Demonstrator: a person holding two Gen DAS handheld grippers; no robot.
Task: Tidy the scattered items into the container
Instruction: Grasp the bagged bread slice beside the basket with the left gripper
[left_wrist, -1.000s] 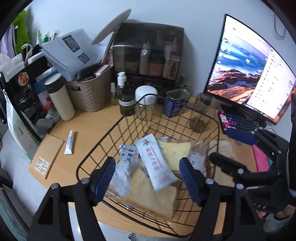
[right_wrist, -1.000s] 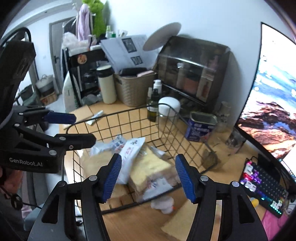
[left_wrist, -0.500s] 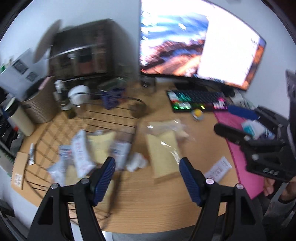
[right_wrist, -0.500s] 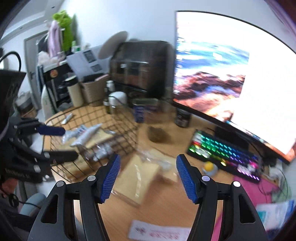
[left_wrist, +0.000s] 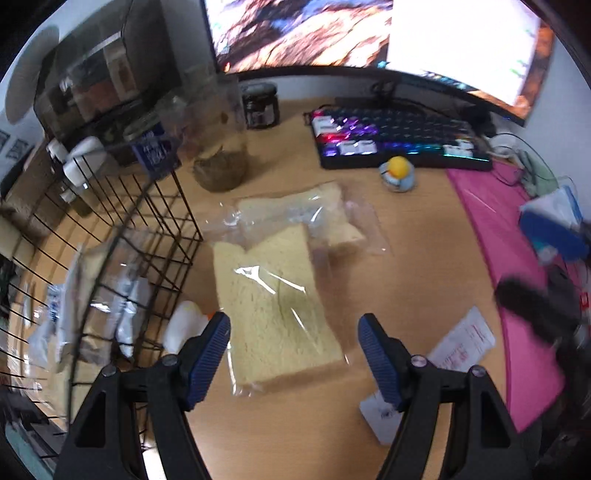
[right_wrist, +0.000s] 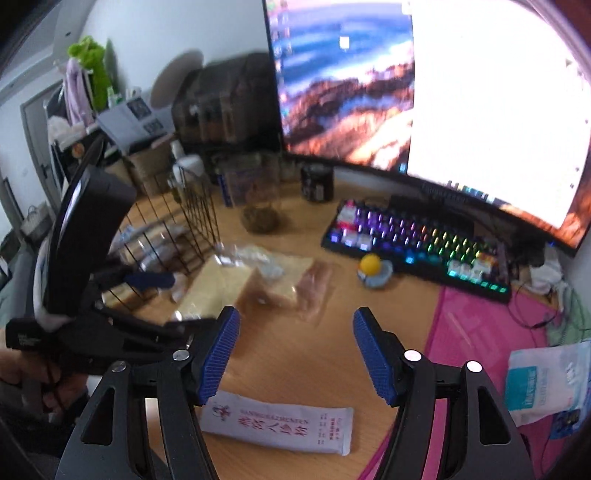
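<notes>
My left gripper (left_wrist: 293, 354) hangs open just over a bagged slice of bread (left_wrist: 273, 295) on the wooden desk, with nothing between its blue pads. A second bagged slice (left_wrist: 314, 214) lies just beyond it. The black wire basket (left_wrist: 147, 229) stands to the left with several packets inside. A small white bottle (left_wrist: 184, 325) lies against the basket's foot. My right gripper (right_wrist: 295, 354) hovers above a white sachet with red print (right_wrist: 280, 424). Its jaws are opening and hold nothing. The same sachet (left_wrist: 461, 339) shows in the left wrist view.
A lit keyboard (right_wrist: 413, 240) and a big monitor (right_wrist: 406, 92) fill the back. A yellow duck toy (right_wrist: 373, 269) sits before the keyboard. A pink mat (right_wrist: 480, 332) with a blue-white packet (right_wrist: 543, 384) lies on the right. Jars (left_wrist: 221, 162) stand behind the basket.
Both grippers swung right from over the basket to the desk beside it and sank lower. The right jaws stand wider than before.
</notes>
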